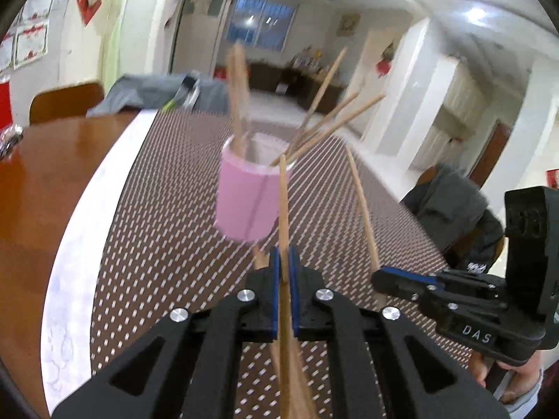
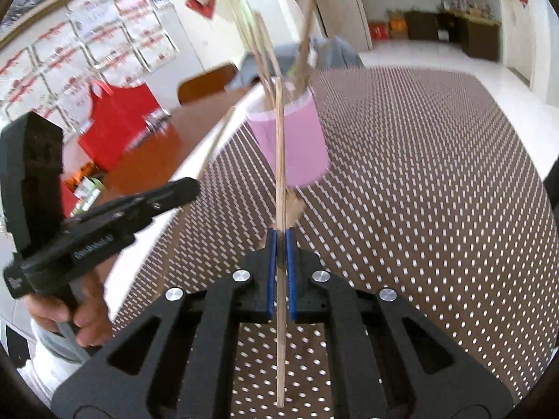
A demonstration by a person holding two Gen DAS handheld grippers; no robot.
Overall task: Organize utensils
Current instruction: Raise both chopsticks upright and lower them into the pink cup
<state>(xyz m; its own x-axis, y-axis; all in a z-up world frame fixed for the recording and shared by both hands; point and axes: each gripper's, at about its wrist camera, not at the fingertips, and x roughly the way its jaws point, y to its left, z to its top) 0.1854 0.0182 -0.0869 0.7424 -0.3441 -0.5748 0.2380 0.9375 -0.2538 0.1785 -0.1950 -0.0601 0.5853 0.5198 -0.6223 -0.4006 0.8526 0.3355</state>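
Several thin wooden chopsticks [image 1: 328, 122] already stand in the pink cylindrical cup [image 1: 244, 199], which sits on the brown dotted table mat [image 1: 157, 209], away from its edges. Two more remain to go in, I judge. The left gripper [image 1: 284, 269] is clamped on one wooden chopstick [image 1: 283, 216], and the right gripper [image 2: 279, 244] on another chopstick [image 2: 278, 146]. Both sticks look slim, pale and straight.

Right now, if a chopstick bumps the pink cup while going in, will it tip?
Possibly. The pink cup looks light and tall for its base, and the chopsticks in it lean out over the rim, adding leverage. The dotted mat may keep it from sliding, so it would likelier tip.
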